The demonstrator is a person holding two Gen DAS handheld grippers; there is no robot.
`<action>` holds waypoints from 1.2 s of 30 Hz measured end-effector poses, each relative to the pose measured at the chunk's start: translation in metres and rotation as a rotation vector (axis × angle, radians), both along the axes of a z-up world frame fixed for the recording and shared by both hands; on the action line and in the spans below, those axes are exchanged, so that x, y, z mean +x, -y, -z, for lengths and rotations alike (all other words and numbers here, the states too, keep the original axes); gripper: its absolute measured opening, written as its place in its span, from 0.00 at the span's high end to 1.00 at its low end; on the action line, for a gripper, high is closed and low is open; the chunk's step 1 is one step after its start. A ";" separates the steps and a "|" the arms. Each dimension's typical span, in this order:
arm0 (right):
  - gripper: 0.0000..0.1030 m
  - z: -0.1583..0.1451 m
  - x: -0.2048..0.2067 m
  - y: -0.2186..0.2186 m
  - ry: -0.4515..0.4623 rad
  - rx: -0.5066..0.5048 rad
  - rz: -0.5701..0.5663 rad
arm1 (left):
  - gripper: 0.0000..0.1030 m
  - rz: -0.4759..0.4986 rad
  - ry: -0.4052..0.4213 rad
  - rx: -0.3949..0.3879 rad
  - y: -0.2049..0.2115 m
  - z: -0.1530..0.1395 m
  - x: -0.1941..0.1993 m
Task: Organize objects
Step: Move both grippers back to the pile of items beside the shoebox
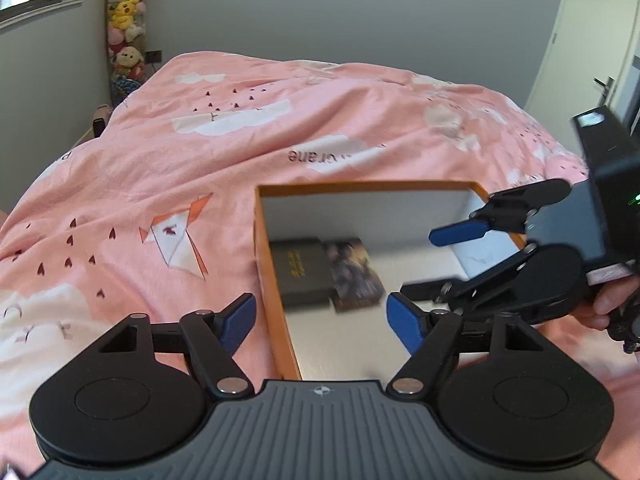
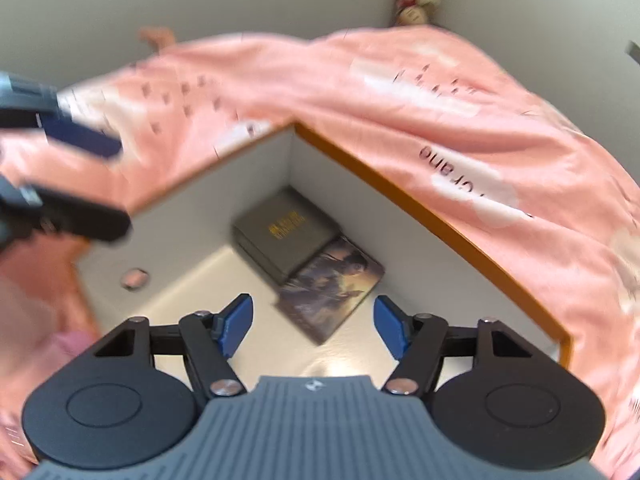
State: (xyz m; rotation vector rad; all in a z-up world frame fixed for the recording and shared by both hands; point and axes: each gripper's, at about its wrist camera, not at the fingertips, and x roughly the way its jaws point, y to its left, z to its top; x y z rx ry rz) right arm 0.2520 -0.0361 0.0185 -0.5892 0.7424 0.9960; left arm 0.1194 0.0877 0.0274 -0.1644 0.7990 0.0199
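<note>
An open orange-rimmed box (image 1: pixel 276 320) with white inner walls lies on the pink bed; its rim also shows in the right wrist view (image 2: pixel 400 188). Inside lie a dark grey box with gold lettering (image 1: pixel 302 272) (image 2: pixel 286 236) and, beside it, a picture-covered box (image 1: pixel 356 274) (image 2: pixel 332 292). A small round object (image 2: pixel 135 278) lies on the box floor. My left gripper (image 1: pixel 322 326) is open and empty above the box's near left corner. My right gripper (image 2: pixel 312 326) is open and empty over the box; it also shows in the left wrist view (image 1: pixel 420 268).
A pink duvet (image 1: pixel 240 140) with cloud and paper-crane prints covers the bed. Stuffed toys (image 1: pixel 126 28) stack in the far left corner by a window. A white door (image 1: pixel 592 52) stands at the right. Grey walls surround the bed.
</note>
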 end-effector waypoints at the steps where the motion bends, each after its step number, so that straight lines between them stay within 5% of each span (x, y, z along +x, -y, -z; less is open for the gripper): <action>1: 0.42 0.001 -0.007 0.002 -0.001 0.029 0.008 | 0.19 0.006 -0.010 -0.007 0.002 0.000 -0.007; 9: 0.56 -0.044 -0.084 0.077 -0.069 0.194 0.091 | 0.22 -0.025 -0.249 -0.135 0.005 0.038 -0.050; 14: 0.66 -0.024 -0.113 0.082 -0.148 0.169 0.115 | 0.23 -0.003 -0.387 -0.149 0.009 0.063 -0.075; 21: 0.66 0.012 -0.146 0.075 -0.286 0.120 0.132 | 0.22 0.150 -0.493 -0.198 0.033 0.071 -0.098; 27: 0.66 0.025 -0.164 0.082 -0.314 0.086 0.140 | 0.22 0.139 -0.500 -0.215 0.035 0.080 -0.101; 30: 0.66 0.027 -0.173 0.083 -0.310 0.081 0.140 | 0.36 0.119 -0.476 -0.199 0.037 0.080 -0.104; 36: 0.66 0.026 -0.178 0.091 -0.318 0.084 0.155 | 0.43 0.091 -0.393 -0.191 0.033 0.066 -0.104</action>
